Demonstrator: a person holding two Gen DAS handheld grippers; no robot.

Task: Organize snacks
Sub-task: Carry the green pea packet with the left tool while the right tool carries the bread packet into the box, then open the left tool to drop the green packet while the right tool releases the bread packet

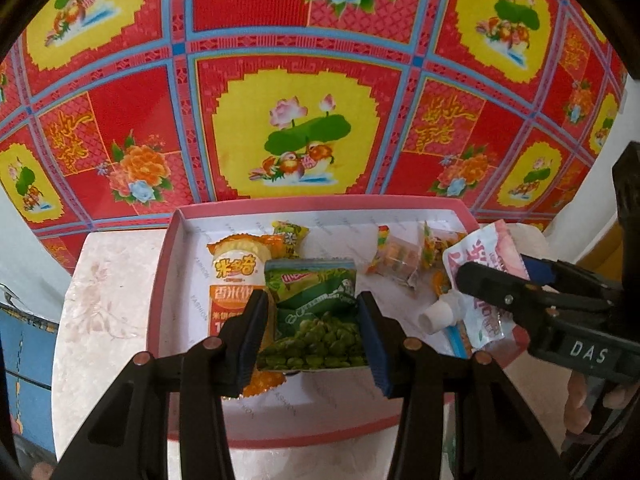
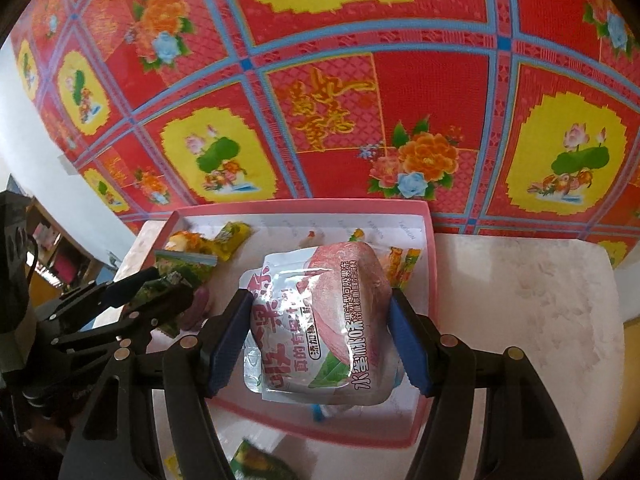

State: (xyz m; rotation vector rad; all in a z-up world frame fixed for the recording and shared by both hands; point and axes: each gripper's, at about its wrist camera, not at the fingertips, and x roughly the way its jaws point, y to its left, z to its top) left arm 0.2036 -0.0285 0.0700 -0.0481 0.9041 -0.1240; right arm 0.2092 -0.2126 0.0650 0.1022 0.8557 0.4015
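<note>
My left gripper (image 1: 316,316) holds the pea bag (image 1: 316,312), my right gripper (image 2: 320,344) the peach pouch (image 2: 320,320); most snacks already sit in the pink box (image 1: 160,280).

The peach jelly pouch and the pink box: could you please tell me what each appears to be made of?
The peach jelly pouch looks like glossy plastic film, perhaps foil-laminated: it crinkles, throws bright glare and has flat sealed edges, with a white spout that looks like hard plastic. The pink box appears to be matte cardboard: thin, straight walls, a white printed lining and no shine.
</note>
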